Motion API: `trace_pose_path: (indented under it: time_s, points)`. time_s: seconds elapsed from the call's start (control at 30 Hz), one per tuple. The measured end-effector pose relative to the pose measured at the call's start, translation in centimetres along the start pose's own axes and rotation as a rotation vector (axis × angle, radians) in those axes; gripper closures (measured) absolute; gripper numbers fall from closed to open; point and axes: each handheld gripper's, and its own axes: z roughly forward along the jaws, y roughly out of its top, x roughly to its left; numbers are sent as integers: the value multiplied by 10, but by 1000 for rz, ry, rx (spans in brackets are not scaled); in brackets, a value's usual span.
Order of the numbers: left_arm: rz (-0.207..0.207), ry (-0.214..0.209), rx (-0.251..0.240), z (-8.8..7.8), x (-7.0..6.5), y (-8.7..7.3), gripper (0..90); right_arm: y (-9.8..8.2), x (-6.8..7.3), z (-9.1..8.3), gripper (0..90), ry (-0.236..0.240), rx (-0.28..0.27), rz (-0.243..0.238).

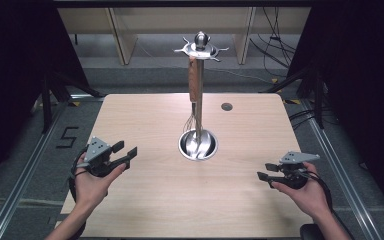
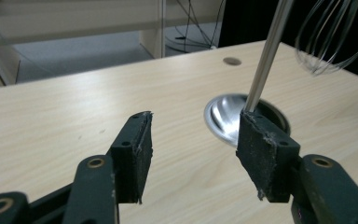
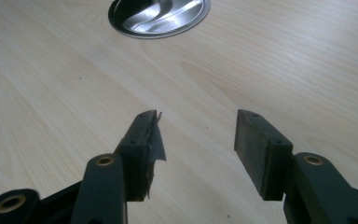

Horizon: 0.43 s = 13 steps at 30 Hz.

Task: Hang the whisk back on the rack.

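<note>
Whisk [image 1: 193,102] hangs untouched on its stand [image 1: 198,135]; my left gripper [image 1: 125,151] and right gripper [image 1: 265,171] gape empty (nothing begun), so next I'd reach inward.

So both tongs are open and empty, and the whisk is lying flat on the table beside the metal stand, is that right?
Not quite. The whisk hangs from the top of the metal stand, off the table, as the high view shows. Both the left tongs and the right tongs are open and empty.

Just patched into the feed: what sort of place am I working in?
Probably a lab recording rig, not a kitchen: a bare wooden table ringed by black curtains, loose cables on the floor, and an utensil stand holding a whisk.
</note>
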Motion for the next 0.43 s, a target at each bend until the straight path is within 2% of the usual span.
trace_pose_path:
  time_s: [0.03,0.2,0.27,0.37,0.43]
  points:
    - [1,6,10,-1,2,-4,443,0,2,0,500,8,3,29]
    - [-35,21,43,0,10,-25,442,0,2,0,499,11,14,25]
    - [-67,1,66,2,11,-33,443,-1,2,0,498,12,8,25]
    - [-101,-17,82,2,13,-35,432,0,2,-1,496,13,19,31]
    - [-101,-18,71,3,13,-33,430,0,1,-1,489,12,17,33]
